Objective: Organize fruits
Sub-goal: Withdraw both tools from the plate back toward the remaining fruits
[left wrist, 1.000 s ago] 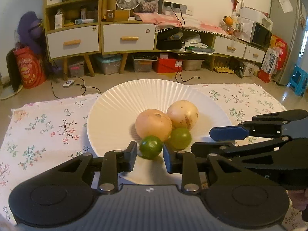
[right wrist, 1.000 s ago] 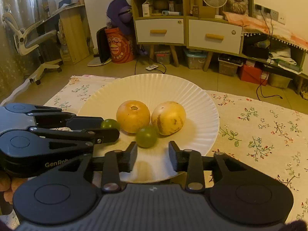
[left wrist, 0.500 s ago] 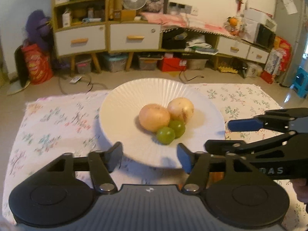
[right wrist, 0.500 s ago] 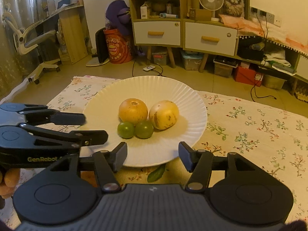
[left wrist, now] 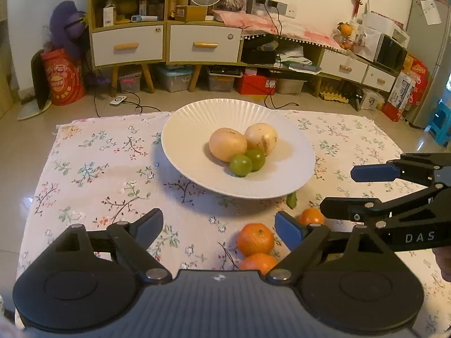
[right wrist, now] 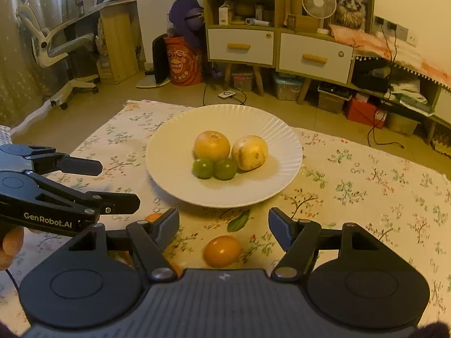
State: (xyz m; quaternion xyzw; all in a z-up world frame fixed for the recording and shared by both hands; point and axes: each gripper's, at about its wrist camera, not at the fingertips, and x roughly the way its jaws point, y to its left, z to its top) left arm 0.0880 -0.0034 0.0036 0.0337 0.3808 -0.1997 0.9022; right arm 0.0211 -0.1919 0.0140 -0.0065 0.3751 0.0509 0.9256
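Note:
A white ribbed plate [left wrist: 197, 118] [right wrist: 174, 129] stands on the floral cloth and holds two yellow round fruits [left wrist: 227, 144] [right wrist: 212, 144] and two small green fruits [left wrist: 240, 165] [right wrist: 225, 168], all touching. My left gripper [left wrist: 220, 222] [right wrist: 112, 186] hangs in front of the plate, jaws opening, nothing between them. My right gripper [right wrist: 223, 221] [left wrist: 346, 188] is beside it, jaws also opening and empty. Oranges [left wrist: 255, 239] [right wrist: 222, 250] lie on the cloth under the grippers, partly hidden by them.
A green leaf [left wrist: 291, 198] [right wrist: 239, 221] lies at the plate's near rim. The floral cloth [left wrist: 93, 163] ends at bare floor beyond the plate. Cabinets [left wrist: 169, 42] and storage boxes line the far wall; an office chair [right wrist: 56, 45] stands far left.
Both grippers opened wide and drew back and up from the plate. The two green fruits now lie free beside the yellow ones. The oranges on the cloth have come into view.

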